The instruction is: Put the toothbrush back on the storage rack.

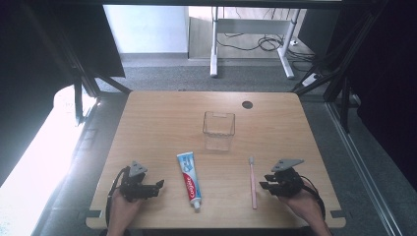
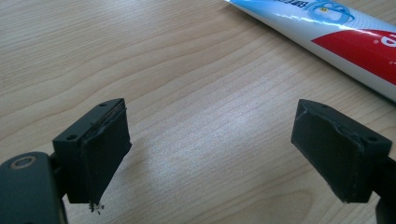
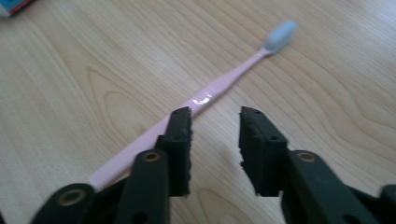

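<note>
1. The right hand-held gripper point(image 1: 266, 186) sits at the near right of the wooden surface point(image 1: 157, 128), with its jaws pointing left at the pink toothbrush point(image 1: 253, 183). The jaws are only partly open, with a narrow gap between them, and nothing is in that gap.
2. The right gripper view gives the close-up: the toothbrush point(image 3: 205, 99) lies flat and runs diagonally, with its pale blue bristle head at the far end. The handle passes behind the left jaw, so I can't tell whether it's touching.
3. The left hand-held gripper point(image 1: 158, 187) is at the near left, with its jaws spread wide and empty. In its own view there's only bare wood between the jaws point(image 2: 212, 154).
4. The toothpaste tube point(image 1: 189, 180) lies in the near middle with its cap toward the near edge, just right of the left hand-held gripper. The left gripper view catches its white, blue and red body point(image 2: 336, 35) up close in the top right corner.
5. The high view adds a clear plastic cup point(image 1: 219, 130) standing upright in the middle of the surface, farther away than the tube and the brush.
</note>
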The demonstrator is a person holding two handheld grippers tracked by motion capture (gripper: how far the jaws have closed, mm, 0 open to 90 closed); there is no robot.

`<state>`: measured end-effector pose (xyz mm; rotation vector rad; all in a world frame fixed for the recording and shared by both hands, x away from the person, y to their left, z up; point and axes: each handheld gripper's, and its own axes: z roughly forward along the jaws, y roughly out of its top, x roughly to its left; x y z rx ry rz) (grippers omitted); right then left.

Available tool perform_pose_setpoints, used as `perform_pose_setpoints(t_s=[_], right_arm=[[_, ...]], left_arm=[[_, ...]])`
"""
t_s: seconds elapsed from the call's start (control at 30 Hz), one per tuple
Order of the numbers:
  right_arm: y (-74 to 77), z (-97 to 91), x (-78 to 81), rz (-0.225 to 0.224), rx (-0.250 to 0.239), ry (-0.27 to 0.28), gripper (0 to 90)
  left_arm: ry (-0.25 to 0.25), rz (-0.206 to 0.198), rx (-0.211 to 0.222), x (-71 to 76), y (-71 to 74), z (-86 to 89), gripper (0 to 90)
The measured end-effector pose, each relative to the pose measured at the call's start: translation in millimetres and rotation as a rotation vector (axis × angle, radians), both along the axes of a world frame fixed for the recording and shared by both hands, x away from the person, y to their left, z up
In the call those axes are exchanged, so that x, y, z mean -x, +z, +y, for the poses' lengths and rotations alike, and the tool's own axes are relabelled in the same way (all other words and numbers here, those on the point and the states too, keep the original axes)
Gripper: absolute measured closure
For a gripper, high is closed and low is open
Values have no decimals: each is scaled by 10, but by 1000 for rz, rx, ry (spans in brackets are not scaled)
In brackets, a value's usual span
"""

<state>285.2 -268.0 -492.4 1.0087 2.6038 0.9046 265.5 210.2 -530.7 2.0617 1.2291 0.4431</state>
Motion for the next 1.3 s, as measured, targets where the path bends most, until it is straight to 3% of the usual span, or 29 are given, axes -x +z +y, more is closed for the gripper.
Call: perform_pose_setpoints(t_s=[0.27,0.47,0.77,1.3], right_arm=[[16,210,-15,28,-6,102,892],[-66,348,-16,69,5,131,897],[-167,449,12,55,14,139,896],[-184,311,46,73,46,108,895]], left_arm=[[-1,-1,-2,0,0,-5,116],[-3,-1,-4,1,-1,-7,116],[-6,-2,-9,1,-3,-11,116],[-5,0,-16,-3,-10,-25,116]])
